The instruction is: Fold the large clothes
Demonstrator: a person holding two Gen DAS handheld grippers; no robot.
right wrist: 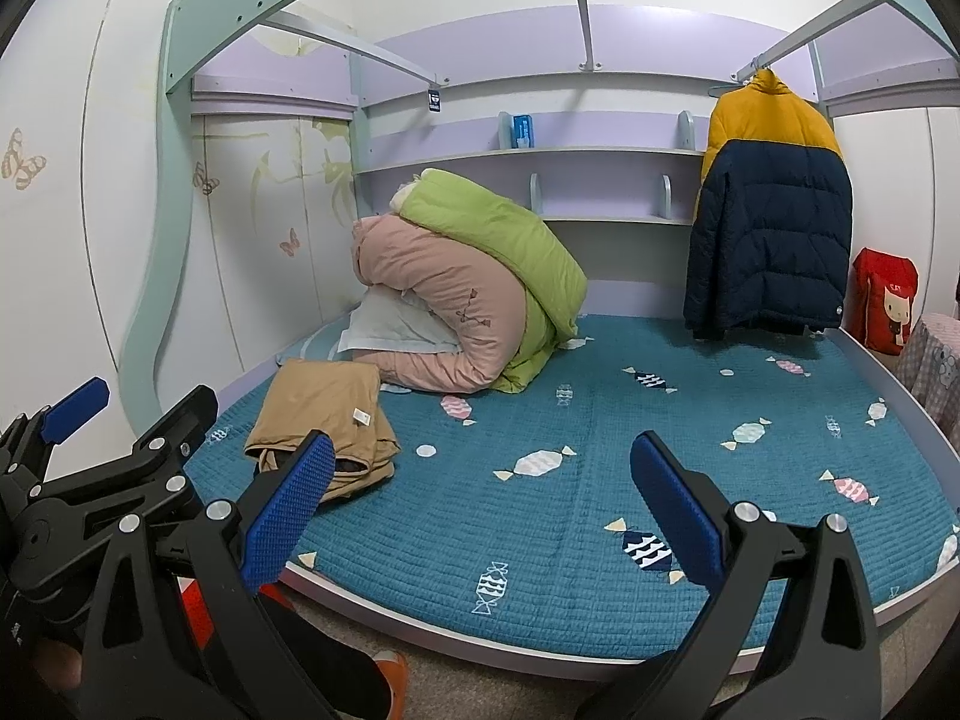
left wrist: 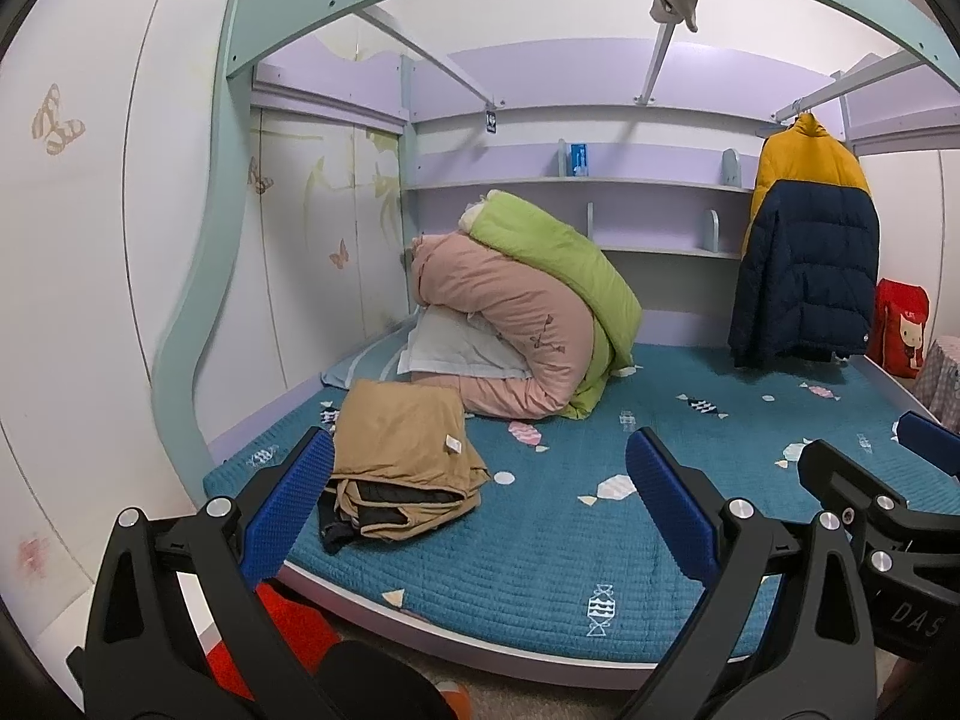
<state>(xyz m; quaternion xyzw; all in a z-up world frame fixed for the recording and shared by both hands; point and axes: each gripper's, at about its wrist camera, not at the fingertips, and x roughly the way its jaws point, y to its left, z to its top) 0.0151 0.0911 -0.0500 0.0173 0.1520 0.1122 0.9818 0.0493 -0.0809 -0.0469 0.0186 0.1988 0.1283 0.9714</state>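
Observation:
A folded tan garment with a dark lining [left wrist: 403,463] lies on the blue bed cover [left wrist: 540,546] near the front left corner; it also shows in the right wrist view [right wrist: 324,427]. A yellow and navy puffer jacket [left wrist: 807,252] hangs on a rail at the back right, also in the right wrist view [right wrist: 771,210]. My left gripper [left wrist: 480,501] is open and empty, held in front of the bed edge. My right gripper [right wrist: 483,498] is open and empty beside it, and shows at the right of the left wrist view [left wrist: 870,480].
A pink and green rolled duvet [left wrist: 528,306] with a pale pillow sits at the back of the bed. Shelves [left wrist: 576,183] line the back wall. A red bag [left wrist: 900,324] stands at the right. The bunk frame [left wrist: 198,312] rises at the left.

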